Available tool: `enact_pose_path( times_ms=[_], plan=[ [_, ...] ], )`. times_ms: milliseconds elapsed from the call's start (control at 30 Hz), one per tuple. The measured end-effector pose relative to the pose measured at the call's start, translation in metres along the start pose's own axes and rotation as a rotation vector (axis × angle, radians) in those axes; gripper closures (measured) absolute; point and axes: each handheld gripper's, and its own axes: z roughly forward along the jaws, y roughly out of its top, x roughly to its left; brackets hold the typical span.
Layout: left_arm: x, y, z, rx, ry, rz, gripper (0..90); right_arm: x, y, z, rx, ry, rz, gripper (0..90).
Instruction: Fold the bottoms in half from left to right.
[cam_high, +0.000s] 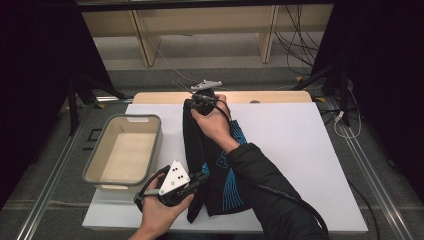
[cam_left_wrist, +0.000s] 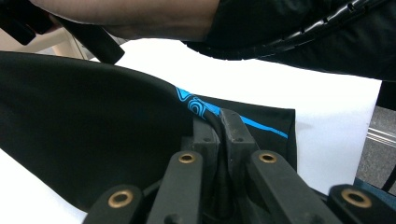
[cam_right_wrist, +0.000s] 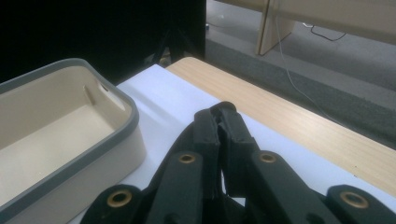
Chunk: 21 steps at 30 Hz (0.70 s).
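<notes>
So both grippers are clamping the same black garment (cam_high: 212, 165), the one with the bright blue print on it, and it's lying stretched lengthwise over the white table cover (cam_high: 295, 150).

The left gripper (cam_high: 197, 181) is sitting at the near end of the cloth, and in the left gripper view its jaws are pinched nearly together with a fold of the black fabric (cam_left_wrist: 93, 135) squeezed between them. The blue print is showing just past the jaw tips, and the person's other forearm (cam_left_wrist: 140, 16) is crossing over farther off.

The right gripper (cam_high: 192, 101) is reaching across to the far end of the garment, right by the bare wooden edge of the table (cam_high: 240, 96). In the right gripper view its jaws are closed down too, with a bit of dark cloth (cam_right_wrist: 224, 108) bunched between the tips and sticking up a little above them.

Off to the left of that gripper, the beige bin (cam_high: 125, 150) with the grey rim is standing on the cover, near the garment but not touching it. In the right gripper view the bin (cam_right_wrist: 70, 135) is sitting just beside the jaws.
</notes>
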Motion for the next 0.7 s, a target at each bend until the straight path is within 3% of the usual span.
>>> enact_pose_path(
  times_ms=[700],
  plan=[
    [-0.0025,-0.0008,0.0058,0.005,0.000,0.027,85.4,-0.0059,0.0012,-0.0031,0.001,0.004,-0.001,86.8]
  ],
)
